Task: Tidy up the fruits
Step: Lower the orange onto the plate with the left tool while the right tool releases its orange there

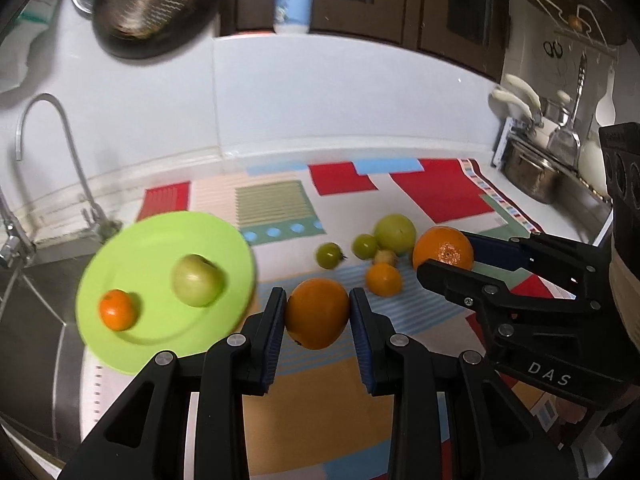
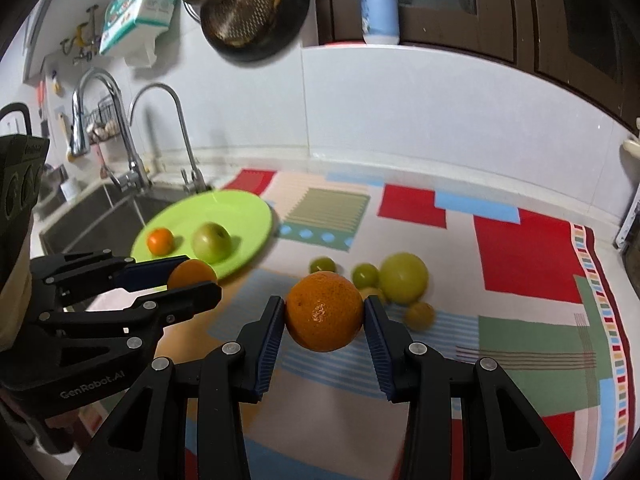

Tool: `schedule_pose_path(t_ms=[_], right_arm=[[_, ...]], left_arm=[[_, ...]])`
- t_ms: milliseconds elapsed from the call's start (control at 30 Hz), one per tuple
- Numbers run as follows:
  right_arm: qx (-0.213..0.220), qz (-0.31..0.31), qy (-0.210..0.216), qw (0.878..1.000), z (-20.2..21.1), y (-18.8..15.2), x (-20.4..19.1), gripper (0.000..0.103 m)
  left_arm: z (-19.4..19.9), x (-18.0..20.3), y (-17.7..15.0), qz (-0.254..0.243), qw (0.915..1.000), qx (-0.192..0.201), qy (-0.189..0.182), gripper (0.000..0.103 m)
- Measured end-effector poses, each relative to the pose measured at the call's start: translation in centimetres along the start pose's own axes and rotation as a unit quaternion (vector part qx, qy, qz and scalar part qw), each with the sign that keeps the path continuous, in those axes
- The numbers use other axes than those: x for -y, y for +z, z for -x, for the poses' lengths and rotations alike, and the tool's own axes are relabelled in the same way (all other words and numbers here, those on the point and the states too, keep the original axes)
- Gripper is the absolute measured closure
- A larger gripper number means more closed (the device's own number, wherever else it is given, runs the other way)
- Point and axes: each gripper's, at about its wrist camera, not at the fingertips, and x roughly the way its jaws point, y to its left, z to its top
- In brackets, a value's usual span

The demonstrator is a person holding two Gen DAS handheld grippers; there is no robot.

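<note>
My left gripper (image 1: 318, 314) is shut on a smooth orange (image 1: 317, 313), held above the patterned cloth just right of the lime-green plate (image 1: 132, 344). The plate holds a small tangerine (image 1: 117, 309) and a green apple (image 1: 198, 280). My right gripper (image 2: 324, 312) is shut on a dimpled orange (image 2: 324, 311), held above the cloth; it also shows in the left wrist view (image 1: 443, 249). Behind it lie a large green fruit (image 2: 404, 278), two small green fruits (image 2: 365, 275) (image 2: 322, 265) and a small yellow-orange fruit (image 2: 420, 315). The left gripper appears in the right wrist view (image 2: 192, 276).
A sink (image 2: 104, 216) with taps (image 2: 176, 136) lies left of the plate. The patterned cloth (image 2: 520, 256) covers the counter. A pot (image 1: 528, 178) and utensils stand at the far right. A white tiled wall (image 1: 340, 100) backs the counter, with a bottle (image 2: 378, 4) on the ledge.
</note>
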Motion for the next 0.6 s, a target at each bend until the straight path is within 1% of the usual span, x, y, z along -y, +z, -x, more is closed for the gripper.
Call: schedule_pose_path(t_ms=[267,433,600], right_arm=[[0.025,-0.007,0.016,1.000,-0.6,2.2,-3.3,0.061],[0.035,-0.005,0.033,0.999,-1.8,3.7,-5.3,0.061],[0.035,0.001,0.053,0.998,-4.0,5.4,-7.3,0.061]], left_arm=[[2.2,-4.2,0.1,0.008,0.9988,0.021,0.043,0.071],[2.6,-6.8,0.6,0.012,0.9974,0.028,0.064,0.071],[2.2,-9.4,1.3,0.014,0.9959,0.033,0.083,0.071]])
